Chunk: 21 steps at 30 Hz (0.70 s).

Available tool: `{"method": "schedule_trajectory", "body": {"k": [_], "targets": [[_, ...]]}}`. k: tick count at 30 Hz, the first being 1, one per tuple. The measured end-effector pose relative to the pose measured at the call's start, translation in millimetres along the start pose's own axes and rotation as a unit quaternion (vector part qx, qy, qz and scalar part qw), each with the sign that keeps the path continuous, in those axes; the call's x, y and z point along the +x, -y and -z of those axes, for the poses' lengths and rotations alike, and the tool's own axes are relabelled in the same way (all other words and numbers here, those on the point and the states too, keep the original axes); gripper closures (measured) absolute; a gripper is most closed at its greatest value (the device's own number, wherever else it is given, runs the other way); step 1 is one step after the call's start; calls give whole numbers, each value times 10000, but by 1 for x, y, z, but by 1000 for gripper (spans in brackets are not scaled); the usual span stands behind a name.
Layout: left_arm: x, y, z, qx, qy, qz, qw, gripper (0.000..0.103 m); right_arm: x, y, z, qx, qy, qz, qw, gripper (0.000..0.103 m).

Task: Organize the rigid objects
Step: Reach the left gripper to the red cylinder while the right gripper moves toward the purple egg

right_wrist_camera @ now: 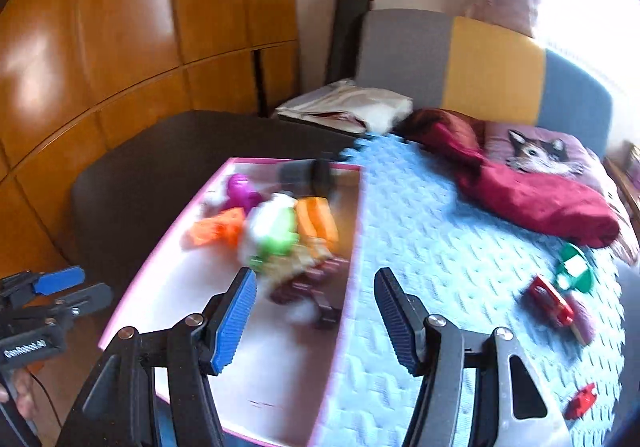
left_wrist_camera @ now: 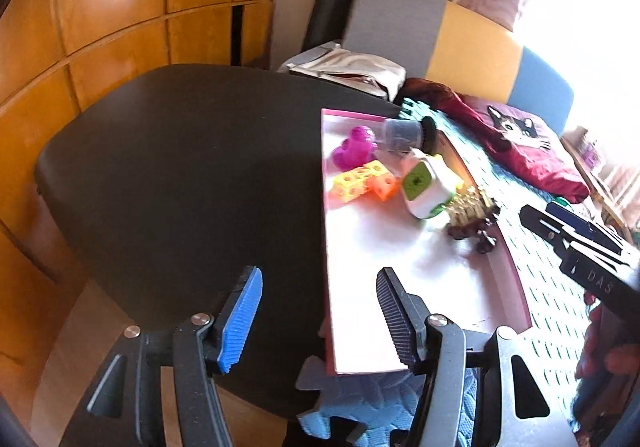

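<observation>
- L gripper (left_wrist_camera: pixel 320 323): jaws apart, nothing btwn pads. Blue pad over the dark table (left_wrist_camera: pixel 180 175), black pad over the near end of the pink tray (left_wrist_camera: pixel 326 247). No contact w/ anything.
- R gripper (right_wrist_camera: pixel 316 321): jaws apart too, empty. Blue pad over tray interior, black pad over the light-blue foam mat (right_wrist_camera: pixel 460 247), so it straddles the tray's right wall. R view is motion-blurred.
- Each gripper shows in the other's cam: R one at right edge of L view, held by a hand (left_wrist_camera: pixel 608 351); L one at lower left of R view.
- Tray sits partly on table, partly on mat; white floor, pink rim.
- In tray, clustered at far end: purple toy (left_wrist_camera: pixel 356 147), clear cup w/ black lid (left_wrist_camera: pixel 404 135) lying on its side, yellow/orange perforated blocks (left_wrist_camera: pixel 366 181), white-green cube (left_wrist_camera: pixel 424 187) tilted, gold-ish piece (left_wrist_camera: pixel 470 203) and dark maroon piece (left_wrist_camera: pixel 474 233) by right wall. Near half of tray floor bare.
- Still loose on mat, right of tray, well apart from it: green-white toy (right_wrist_camera: pixel 574 269), red toy vehicle (right_wrist_camera: pixel 550 301), small red piece (right_wrist_camera: pixel 582 401) nearer the cam.
- Beyond mat: red cloth (right_wrist_camera: pixel 528 199), cat-print cushion (right_wrist_camera: pixel 540 157), grey/yellow/blue panel (right_wrist_camera: pixel 480 67) behind. Folded beige fabric (right_wrist_camera: pixel 352 107) at far table edge. Wood cabinets (left_wrist_camera: pixel 100 27) on left.
</observation>
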<state>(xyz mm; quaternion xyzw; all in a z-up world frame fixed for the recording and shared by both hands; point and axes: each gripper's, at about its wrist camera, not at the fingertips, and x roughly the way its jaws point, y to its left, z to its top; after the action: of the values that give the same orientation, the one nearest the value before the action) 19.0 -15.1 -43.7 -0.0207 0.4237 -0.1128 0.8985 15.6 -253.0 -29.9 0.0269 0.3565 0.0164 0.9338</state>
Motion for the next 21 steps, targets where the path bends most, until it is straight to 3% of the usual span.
{"method": "schedule_trajectory", "body": {"k": [12,17,21], "targets": [[-3,60,-15,675,42,439,9967,31,-40,147,17,942,58,1079,9897,41],[-1,104,-22,1183,74,687,9906,21,-62,221,35,1541,285,1850,9702,41],[7,146,-26,1572,41,929,9832,19,-68,271,63,2303,359,2298,9449,41]]}}
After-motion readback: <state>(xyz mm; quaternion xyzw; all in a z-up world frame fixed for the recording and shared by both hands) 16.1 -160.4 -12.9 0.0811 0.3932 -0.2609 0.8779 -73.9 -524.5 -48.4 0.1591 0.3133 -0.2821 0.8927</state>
